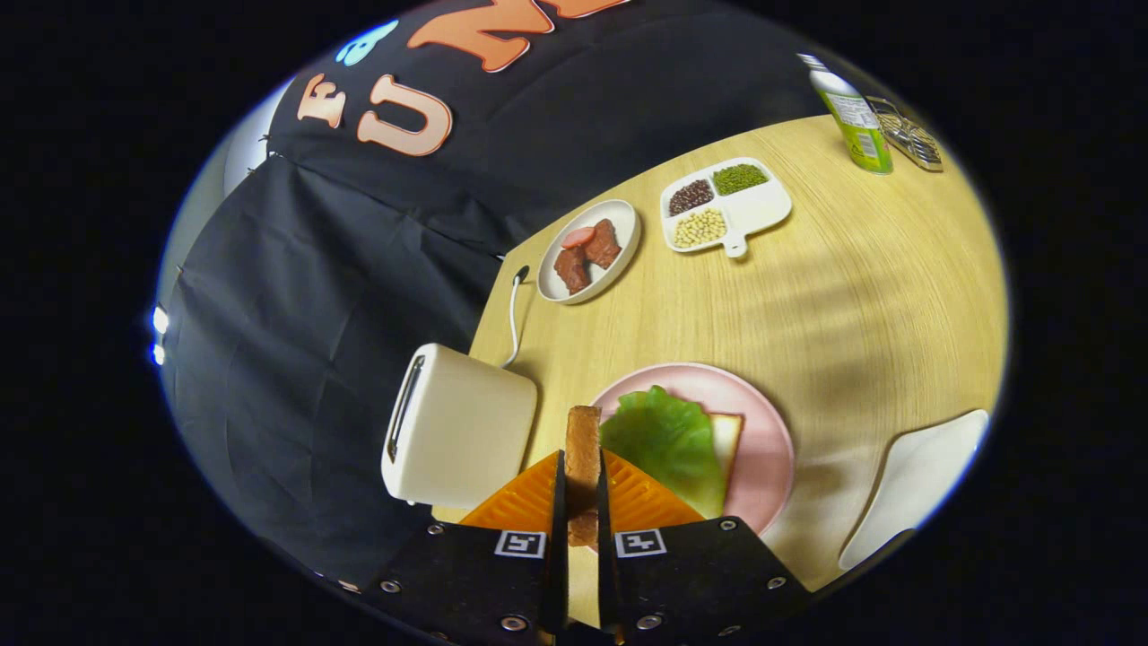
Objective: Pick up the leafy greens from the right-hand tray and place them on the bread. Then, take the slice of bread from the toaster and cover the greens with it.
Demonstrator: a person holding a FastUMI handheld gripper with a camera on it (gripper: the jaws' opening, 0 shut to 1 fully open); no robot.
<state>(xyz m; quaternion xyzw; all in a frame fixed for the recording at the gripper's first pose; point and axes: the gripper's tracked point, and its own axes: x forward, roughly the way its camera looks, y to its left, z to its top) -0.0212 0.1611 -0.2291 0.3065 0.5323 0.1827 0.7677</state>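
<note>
My gripper [581,471] is shut on a slice of toasted bread [582,444], held edge-on and upright between both fingers. Just beyond and to the right of the fingers sits a pink plate [762,431]. On it lies a white bread slice [728,435] with the leafy greens [668,440] spread over most of it. The cream toaster [457,426] stands to the left of the held slice, near the table's left edge, and its slot [404,408] looks empty.
A white plate [625,235] with brown meat pieces lies farther back, and a divided tray [762,211] of beans sits beyond it. A green bottle [856,121] and a metal rack [910,135] stand at the far side. A white tray [915,484] lies to the right.
</note>
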